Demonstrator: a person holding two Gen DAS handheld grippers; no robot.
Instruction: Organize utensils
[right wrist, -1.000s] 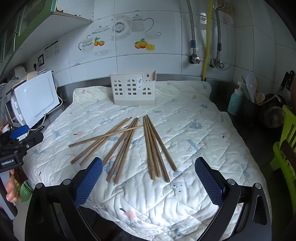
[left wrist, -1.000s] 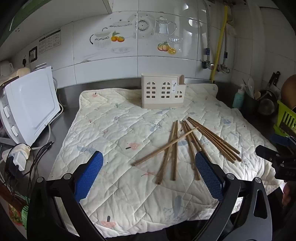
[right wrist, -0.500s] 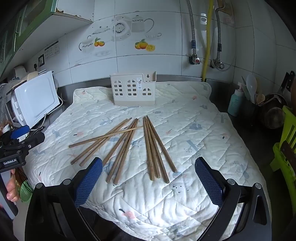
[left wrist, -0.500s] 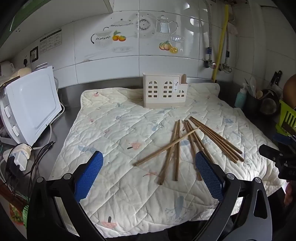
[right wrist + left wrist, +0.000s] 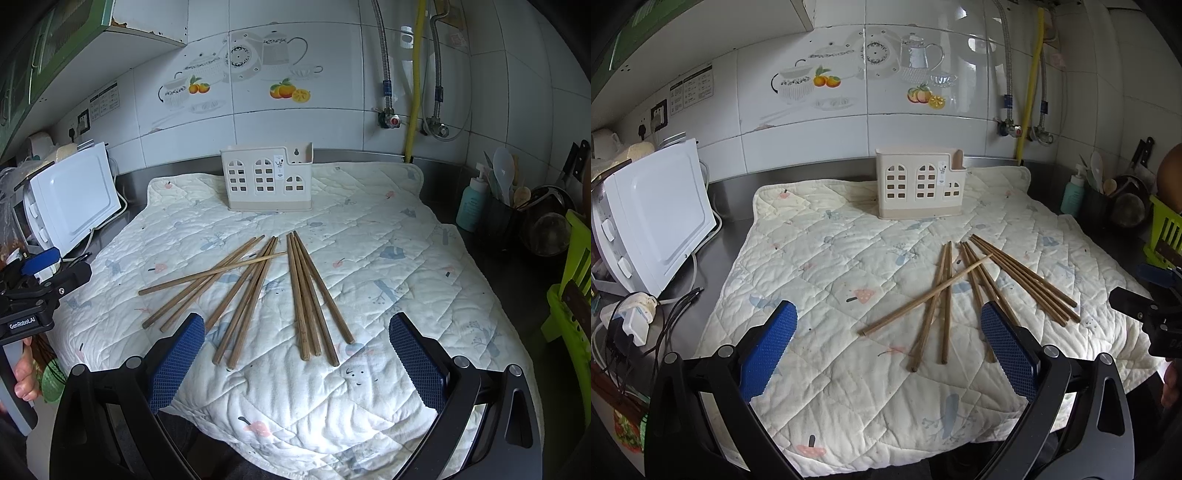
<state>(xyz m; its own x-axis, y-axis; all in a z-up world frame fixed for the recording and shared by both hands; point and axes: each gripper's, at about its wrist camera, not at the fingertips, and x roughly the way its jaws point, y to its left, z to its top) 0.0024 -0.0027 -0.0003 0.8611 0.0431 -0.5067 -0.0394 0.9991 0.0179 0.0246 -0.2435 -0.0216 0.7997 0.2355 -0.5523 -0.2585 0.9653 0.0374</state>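
Left claw point(image 5: 888, 352) spread wide, gripping nothing; right claw point(image 5: 295, 363) likewise wide and empty, both hovering at the near edge of a quilted mat point(image 5: 388, 258). "GenRobot.AI" legible on the left claw body in the right wrist view. Ten wooden chopsticks point(image 5: 258, 284) loose mid-mat, one crossing others. One cream utensil holder point(image 5: 267, 181) upright at the far edge. White microwave point(image 5: 655, 214) left on the worktop point(image 5: 731, 195).
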